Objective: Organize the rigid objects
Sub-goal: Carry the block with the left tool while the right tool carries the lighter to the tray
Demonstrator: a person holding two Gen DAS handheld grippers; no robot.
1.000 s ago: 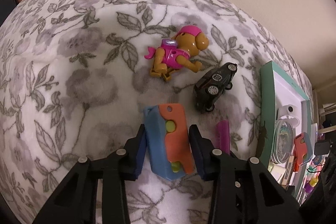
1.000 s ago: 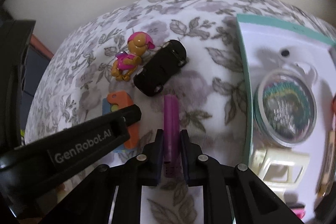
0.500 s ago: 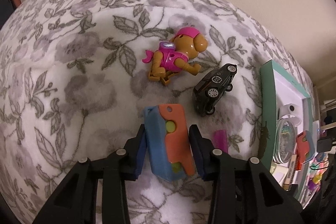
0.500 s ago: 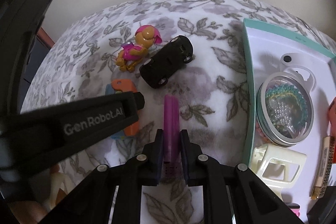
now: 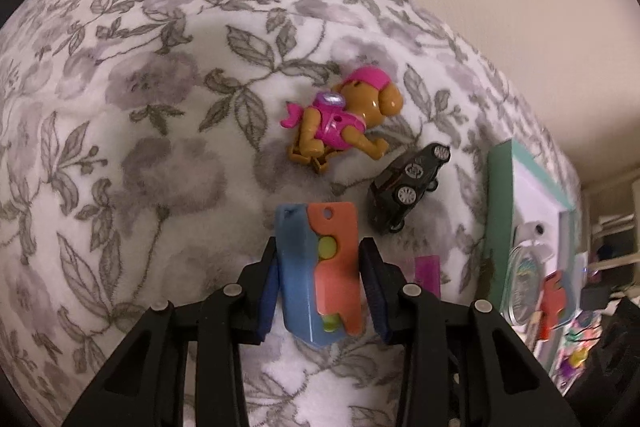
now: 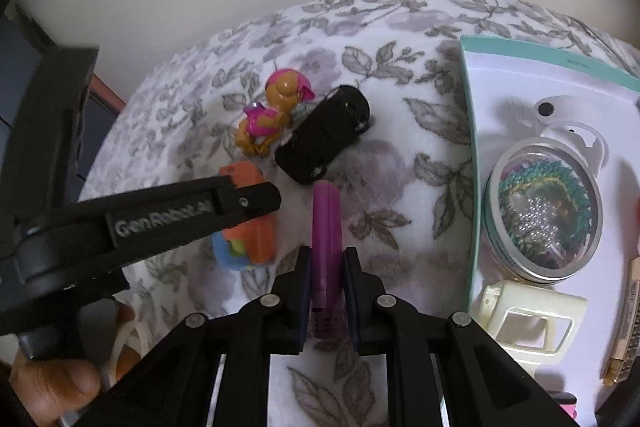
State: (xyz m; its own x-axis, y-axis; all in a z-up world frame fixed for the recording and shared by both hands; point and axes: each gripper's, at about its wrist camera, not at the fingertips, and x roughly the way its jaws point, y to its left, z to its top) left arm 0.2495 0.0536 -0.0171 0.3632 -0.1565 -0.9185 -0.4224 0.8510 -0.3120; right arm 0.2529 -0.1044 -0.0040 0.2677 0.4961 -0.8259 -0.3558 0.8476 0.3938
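The floral blanket (image 5: 140, 155) lies bare to your left; the teal-rimmed tray (image 6: 469, 155) borders it on the right. A toy dog (image 5: 344, 115) and black toy car (image 5: 406, 187) lie ahead. Left tongs (image 5: 318, 283) pinch the blue-orange toy (image 5: 320, 267); right tongs (image 6: 327, 293) pinch the purple block (image 6: 326, 227).

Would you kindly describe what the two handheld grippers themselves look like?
Both are matte black plastic with angular, open-framed fingers and round silver screw heads. The left gripper and right gripper carry dark blue pads on the inner faces. White "GenRobot.AI" lettering runs along the left gripper's side. A bare hand holds it.
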